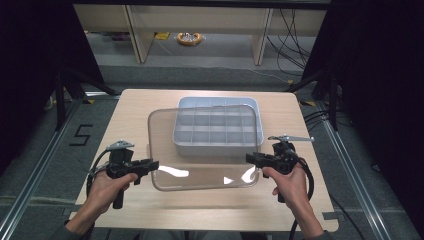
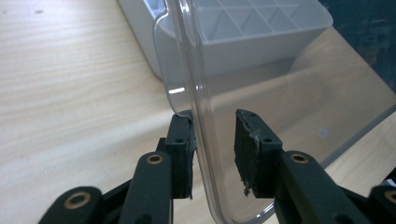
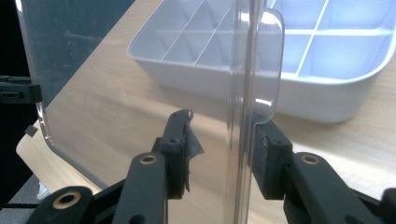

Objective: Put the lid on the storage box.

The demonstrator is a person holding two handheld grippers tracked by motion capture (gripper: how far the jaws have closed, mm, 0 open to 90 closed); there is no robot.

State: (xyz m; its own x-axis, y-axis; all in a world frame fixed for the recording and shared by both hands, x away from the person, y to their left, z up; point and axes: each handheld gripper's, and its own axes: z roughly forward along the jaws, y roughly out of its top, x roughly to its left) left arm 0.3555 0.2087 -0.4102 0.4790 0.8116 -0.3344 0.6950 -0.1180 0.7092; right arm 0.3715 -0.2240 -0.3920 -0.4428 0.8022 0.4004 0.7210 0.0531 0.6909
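Clear lid [image 1: 205, 147] held off the tabletop [image 1: 135, 107] near its front edge, tilted, far edge over the white divider tray [image 1: 218, 126] at centre. L claw [image 1: 150, 165] clamped on lid's left rim; R claw [image 1: 251, 159] on right rim, rim against one pad w/ a gap at the other.

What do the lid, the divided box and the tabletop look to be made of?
Lid: clear, glossy, likely rigid plastic; the table shows through and highlights glint on it. Divided box: opaque pale plastic, smooth, with moulded partitions. Tabletop: light wood or wood-look laminate, matte, with visible grain.
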